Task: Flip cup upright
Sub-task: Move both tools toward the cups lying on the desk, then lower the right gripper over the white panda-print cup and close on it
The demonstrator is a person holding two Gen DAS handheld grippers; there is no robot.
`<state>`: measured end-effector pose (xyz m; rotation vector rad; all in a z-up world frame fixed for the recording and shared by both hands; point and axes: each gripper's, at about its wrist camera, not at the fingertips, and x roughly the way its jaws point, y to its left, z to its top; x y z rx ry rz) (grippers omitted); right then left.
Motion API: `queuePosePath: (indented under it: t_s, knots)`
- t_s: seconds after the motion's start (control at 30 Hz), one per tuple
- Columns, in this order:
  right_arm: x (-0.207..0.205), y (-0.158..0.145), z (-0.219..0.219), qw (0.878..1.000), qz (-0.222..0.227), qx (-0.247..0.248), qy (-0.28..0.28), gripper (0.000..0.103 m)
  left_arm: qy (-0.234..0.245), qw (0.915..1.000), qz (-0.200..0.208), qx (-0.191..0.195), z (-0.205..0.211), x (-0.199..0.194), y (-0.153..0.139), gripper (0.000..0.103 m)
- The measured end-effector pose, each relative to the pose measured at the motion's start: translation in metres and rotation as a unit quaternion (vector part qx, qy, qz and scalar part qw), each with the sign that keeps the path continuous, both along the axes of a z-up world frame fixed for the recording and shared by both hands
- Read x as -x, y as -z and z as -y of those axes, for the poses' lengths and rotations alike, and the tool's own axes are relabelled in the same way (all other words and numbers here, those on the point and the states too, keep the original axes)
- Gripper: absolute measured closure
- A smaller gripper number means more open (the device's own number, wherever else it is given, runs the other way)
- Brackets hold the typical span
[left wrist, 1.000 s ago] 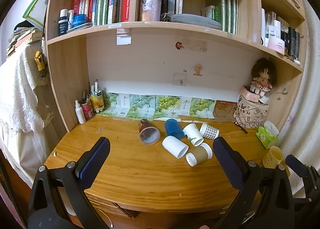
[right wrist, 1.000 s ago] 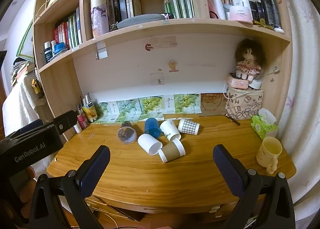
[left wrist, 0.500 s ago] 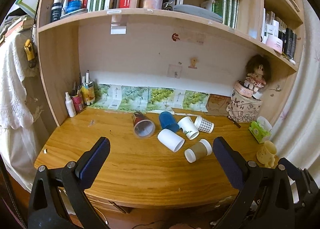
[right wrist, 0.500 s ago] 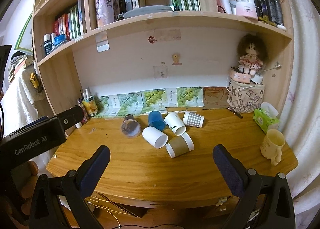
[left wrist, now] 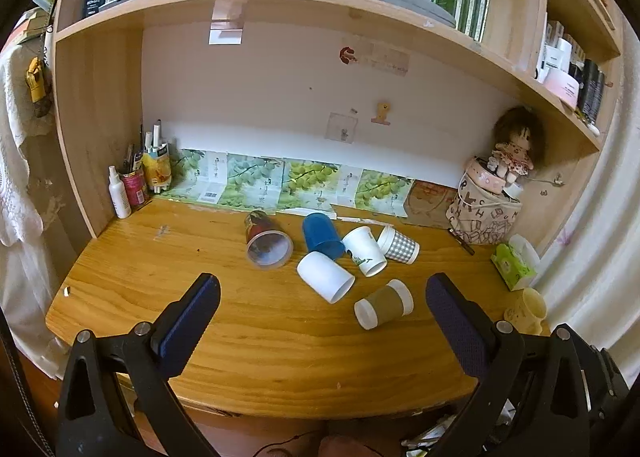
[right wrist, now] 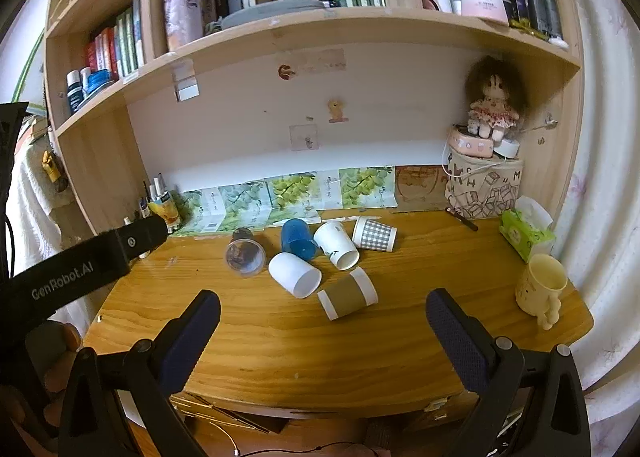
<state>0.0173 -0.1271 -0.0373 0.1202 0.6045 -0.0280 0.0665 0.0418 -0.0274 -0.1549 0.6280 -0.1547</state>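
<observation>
Several cups lie on their sides in the middle of the wooden desk (left wrist: 132, 281): a clear cup with a dark print (left wrist: 266, 242), a blue cup (left wrist: 321, 235), a plain white cup (left wrist: 325, 276), a white printed cup (left wrist: 365, 251), a checked cup (left wrist: 398, 246) and a brown-sleeved cup (left wrist: 383, 308). The same group shows in the right wrist view, with the brown-sleeved cup (right wrist: 347, 298) nearest. My left gripper (left wrist: 320, 297) is open and empty above the desk's front edge. My right gripper (right wrist: 322, 315) is open and empty too, short of the cups.
A cream mug (right wrist: 541, 290) stands upright at the desk's right edge, with a green tissue pack (right wrist: 526, 235) behind it. A patterned bag with a doll (right wrist: 482, 181) fills the back right corner. Pens and bottles (left wrist: 136, 177) stand at the back left. Bookshelves hang overhead.
Both grippers have risen and tilted down a little, so the cups sit lower and nearer the middle of both views. The cups have not moved. Both grippers stay open.
</observation>
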Motion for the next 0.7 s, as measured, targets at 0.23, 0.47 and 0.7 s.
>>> queuePosePath:
  t_s: [0.23,0.47,0.7]
  knots:
    - [-0.041,0.001,0.030,1.000,-0.004,-0.017,-0.016,0.000,-0.022,0.9997,0.002,0.008,0.020,-0.033,-0.006,0.000]
    - [-0.089,-0.002,0.061,0.999,-0.001,-0.029,-0.046,0.000,-0.052,0.9986,0.005,-0.002,0.042,-0.075,-0.012,0.000]
    - [-0.144,0.002,0.085,0.995,-0.010,-0.046,-0.086,0.000,-0.084,0.9963,-0.019,0.002,0.058,-0.114,-0.011,0.000]
